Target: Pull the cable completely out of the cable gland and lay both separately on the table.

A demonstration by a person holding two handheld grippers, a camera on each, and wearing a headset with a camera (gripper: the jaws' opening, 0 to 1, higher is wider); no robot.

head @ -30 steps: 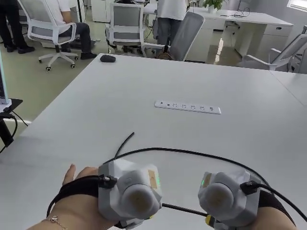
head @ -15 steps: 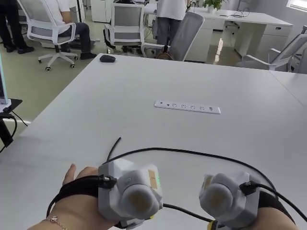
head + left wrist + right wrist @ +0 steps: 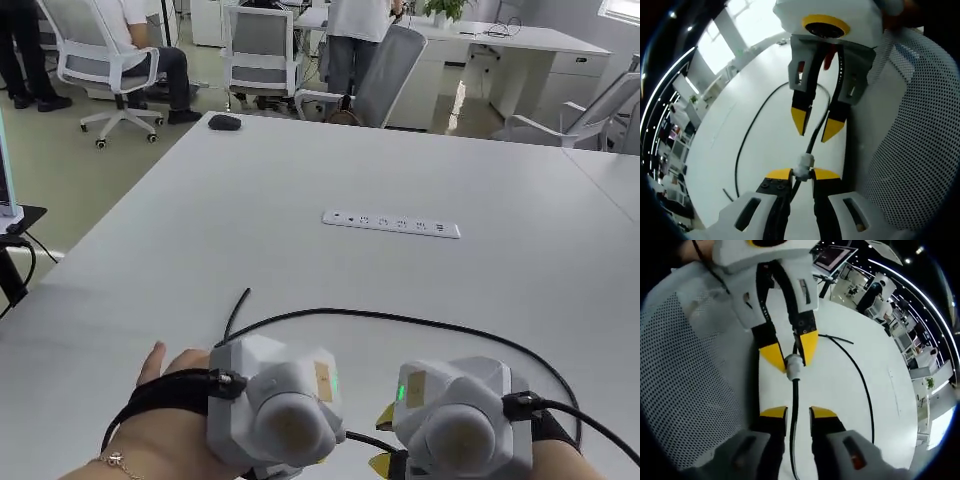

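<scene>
1. The left gripper (image 3: 802,174) is clenched on the white cable gland (image 3: 803,165), which is pinched between its two yellow tips. It is on the person's side of the power strip (image 3: 390,223), well apart from it
2. The right gripper (image 3: 798,413) faces the left one tip to tip, also on the person's side of the power strip. Its jaws stand apart with the black cable (image 3: 794,400) running between them, so it is released, not clamped
3. The cable comes out of the gland and passes between the right gripper's yellow tips. In the head view it lies in a wide loop on the white table (image 3: 250,200), between the grippers and the power strip, and its loose end rests left of the power strip, on the side nearer the person
4. In the head view each gripper's pale housing carries a small tan sticker and a green light; any print on the stickers is too small to read
5. The power strip is a flat white bar with a row of sockets, and the marks on it are too small to read
6. A dark computer mouse (image 3: 224,122) lies near the table's far edge, beyond the power strip and to its left
7. Further beyond the power strip stand office chairs (image 3: 262,50) and people, one of them seated
</scene>
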